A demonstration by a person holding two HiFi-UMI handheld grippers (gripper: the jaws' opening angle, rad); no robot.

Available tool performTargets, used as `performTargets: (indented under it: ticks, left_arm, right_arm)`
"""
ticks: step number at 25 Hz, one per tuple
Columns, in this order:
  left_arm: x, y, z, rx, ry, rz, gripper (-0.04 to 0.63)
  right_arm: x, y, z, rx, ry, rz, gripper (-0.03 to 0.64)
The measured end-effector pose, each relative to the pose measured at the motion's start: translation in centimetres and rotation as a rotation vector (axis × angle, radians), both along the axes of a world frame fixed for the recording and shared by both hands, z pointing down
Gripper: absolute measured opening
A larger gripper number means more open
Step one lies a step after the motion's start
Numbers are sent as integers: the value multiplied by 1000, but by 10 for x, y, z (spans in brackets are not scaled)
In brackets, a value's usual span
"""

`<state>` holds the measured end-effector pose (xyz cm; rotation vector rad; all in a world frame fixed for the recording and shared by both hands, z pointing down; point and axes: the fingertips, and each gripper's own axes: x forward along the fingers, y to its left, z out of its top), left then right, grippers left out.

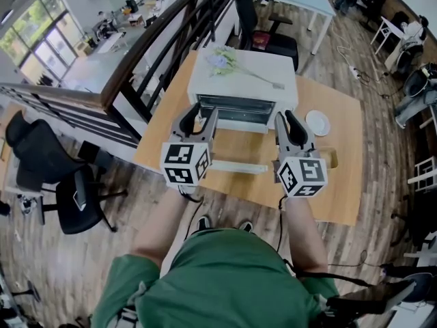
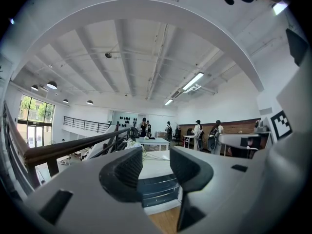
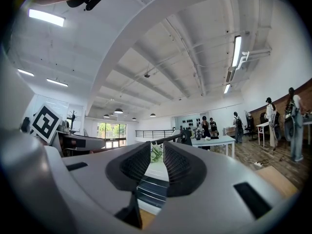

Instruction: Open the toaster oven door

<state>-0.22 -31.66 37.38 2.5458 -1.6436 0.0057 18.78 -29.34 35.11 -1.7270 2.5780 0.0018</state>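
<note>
The toaster oven (image 1: 273, 74) stands by the far edge of the table (image 1: 341, 149), with a bunch of flowers (image 1: 225, 61) lying on its top. Its front faces the person. The inside looks dark, and a rack shows in it. A white bar (image 1: 235, 167) lies in front of the oven, nearer the person. I think this bar is the door's handle and the door is already folded down flat, with the table showing through its glass.

The left gripper (image 1: 203, 115) is by the left side of the door. Its jaws are wide apart and nothing is between them. The right gripper (image 1: 287, 118) is by the right side. Its jaws are almost together, with only a thin gap, and it holds nothing. Both point flat at the oven. A small plate (image 1: 317, 122) sits near the right gripper.

So the opening step looks done, or very nearly. If the door is all the way down, the next move is just to pull both grippers back toward the near edge. They must not bump the bar or the plate.
</note>
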Motion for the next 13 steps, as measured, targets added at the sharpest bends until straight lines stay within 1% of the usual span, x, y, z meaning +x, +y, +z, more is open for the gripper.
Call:
performTargets:
  ticks: [13]
  left_arm:
    - [16,2,2,-2,-4,-27,183]
  right_arm:
    - [18,-1,2,8,13,-24,98]
